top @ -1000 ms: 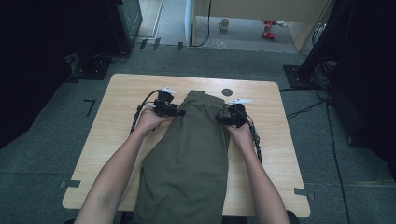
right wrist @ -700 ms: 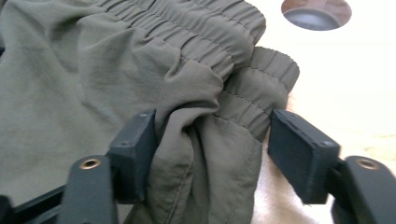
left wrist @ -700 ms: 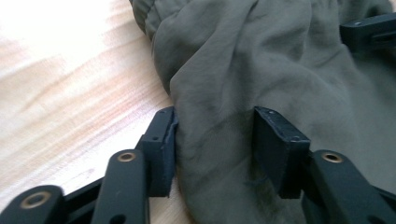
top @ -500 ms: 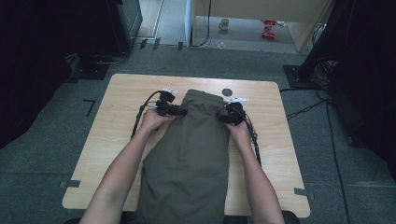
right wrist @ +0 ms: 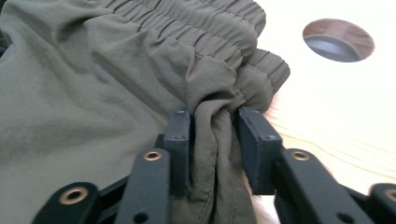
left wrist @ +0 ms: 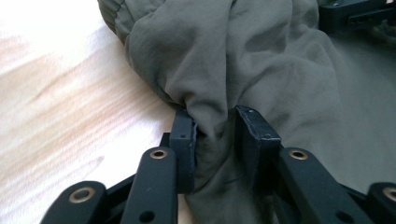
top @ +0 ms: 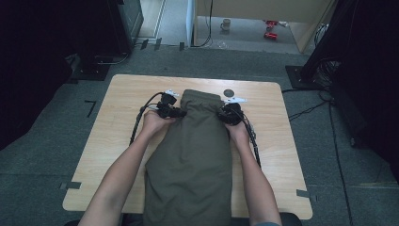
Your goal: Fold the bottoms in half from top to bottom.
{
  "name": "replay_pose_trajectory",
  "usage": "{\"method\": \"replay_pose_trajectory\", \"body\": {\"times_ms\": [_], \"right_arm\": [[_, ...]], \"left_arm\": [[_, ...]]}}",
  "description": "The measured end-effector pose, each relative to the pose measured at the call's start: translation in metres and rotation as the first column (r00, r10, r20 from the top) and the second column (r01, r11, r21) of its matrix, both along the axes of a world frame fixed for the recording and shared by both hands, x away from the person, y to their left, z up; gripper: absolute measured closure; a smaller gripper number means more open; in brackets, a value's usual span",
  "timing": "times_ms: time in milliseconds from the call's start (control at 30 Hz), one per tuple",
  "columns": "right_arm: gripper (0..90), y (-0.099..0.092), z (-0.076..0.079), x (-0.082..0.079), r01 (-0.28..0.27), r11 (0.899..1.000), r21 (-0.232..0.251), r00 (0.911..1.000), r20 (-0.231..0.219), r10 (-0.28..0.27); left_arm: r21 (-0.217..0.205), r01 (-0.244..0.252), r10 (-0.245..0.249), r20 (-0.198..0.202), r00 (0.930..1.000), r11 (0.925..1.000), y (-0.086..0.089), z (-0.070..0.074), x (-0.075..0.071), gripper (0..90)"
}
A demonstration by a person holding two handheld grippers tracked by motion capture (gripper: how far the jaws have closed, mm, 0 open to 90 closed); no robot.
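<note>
An olive green garment (top: 188, 155) with an elastic waistband lies lengthwise on the wooden table (top: 127, 94), waistband at the far end. My left gripper (top: 178, 113) is at its left side just below the waistband. In the left gripper view, a fold of the cloth (left wrist: 261, 60) is bunched between the pads of this gripper (left wrist: 215, 135). My right gripper (top: 221, 115) is at the garment's right side. Its jaws (right wrist: 215, 135) pinch a gathered fold of fabric (right wrist: 93, 84) by the waistband. Both pairs of jaws have just been closing on the cloth.
A round cable hole (top: 228, 92) sits in the table just beyond the waistband, also seen as the hole (right wrist: 338, 40) right of the garment. Black cables trail from both grippers. On the floor beyond the table stand a mug (top: 226, 23) and dark equipment at both sides.
Both hands have stayed at the garment's waist sides, the right one shifting only slightly. The garment lies as before.
</note>
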State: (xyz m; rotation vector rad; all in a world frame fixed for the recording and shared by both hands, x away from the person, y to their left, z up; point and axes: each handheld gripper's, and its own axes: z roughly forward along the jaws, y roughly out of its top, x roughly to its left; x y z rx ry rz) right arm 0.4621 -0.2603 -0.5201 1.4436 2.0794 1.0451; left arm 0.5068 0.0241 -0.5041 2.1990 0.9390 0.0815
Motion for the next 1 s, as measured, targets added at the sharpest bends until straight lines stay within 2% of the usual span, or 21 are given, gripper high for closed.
{"method": "replay_pose_trajectory", "body": {"times_ms": [100, 200, 333, 467, 600, 667, 767, 800, 867, 933, 1000], "right_arm": [[74.5, 0.006, 0.004, 0.005, -0.004, 1.000, -0.002, 0.9992, -0.041, 0.004], [80.1, 0.016, 0.007, 0.008, -0.011, 1.000, -0.020, 0.9985, -0.055, 0.010], [82.3, 0.023, 0.009, 0.012, -0.015, 1.000, -0.004, 0.9964, -0.084, 0.014], [82.2, 0.024, 0.013, 0.017, -0.004, 1.000, 0.026, 0.9947, -0.102, 0.007], [82.7, 0.023, 0.015, 0.022, -0.006, 1.000, 0.025, 0.9944, -0.106, 0.009], [83.1, 0.023, 0.020, 0.025, -0.002, 0.999, 0.041, 0.9947, -0.103, 0.006], [83.5, 0.025, 0.030, 0.027, 0.000, 0.999, 0.042, 0.9990, -0.044, 0.002], [83.6, 0.025, 0.034, 0.029, -0.001, 0.999, 0.041, 0.9990, -0.046, 0.003], [83.7, 0.025, 0.043, 0.034, -0.005, 0.999, 0.049, 0.9990, -0.045, 0.007], [83.9, 0.025, 0.057, 0.037, -0.001, 0.998, 0.066, 0.9998, -0.020, 0.002], [84.0, 0.026, 0.073, 0.038, -0.003, 0.997, 0.076, 0.9998, 0.017, 0.002]], "left_arm": [[0.024, 0.009, -0.008, -0.009, 0.9999, 0.9997, 0.003, 0.002, -0.002, 79.7], [0.024, 0.003, -0.002, -0.029, 0.9996, 0.9997, 0.008, 0.002, -0.002, 86.9], [0.038, -0.011, 0.013, -0.043, 0.9990, 0.9992, 0.017, 0.005, -0.002, 89.2], [0.013, -0.035, 0.036, -0.017, 0.9992, 0.9993, 0.026, 0.012, -0.002, 89.5], [-0.006, -0.053, 0.053, -0.009, 0.9985, 0.9986, 0.032, 0.018, 0.002, 89.6], [-0.012, -0.059, 0.059, 0.000, 0.9983, 0.9982, 0.033, 0.023, 0.004, 89.7], [-0.055, -0.077, 0.078, 0.026, 0.9966, 0.9955, 0.037, 0.033, 0.007, 89.7], [-0.066, -0.084, 0.087, 0.032, 0.9957, 0.9942, 0.038, 0.039, 0.009, 89.7], [-0.077, -0.094, 0.098, 0.058, 0.9935, 0.9926, 0.039, 0.047, 0.012, 89.7], [-0.115, -0.114, 0.125, 0.093, 0.9877, 0.9867, 0.042, 0.058, 0.012, 89.8], [-0.134, -0.115, 0.129, 0.103, 0.9863, 0.9843, 0.044, 0.071, 0.015, 89.7]]}}
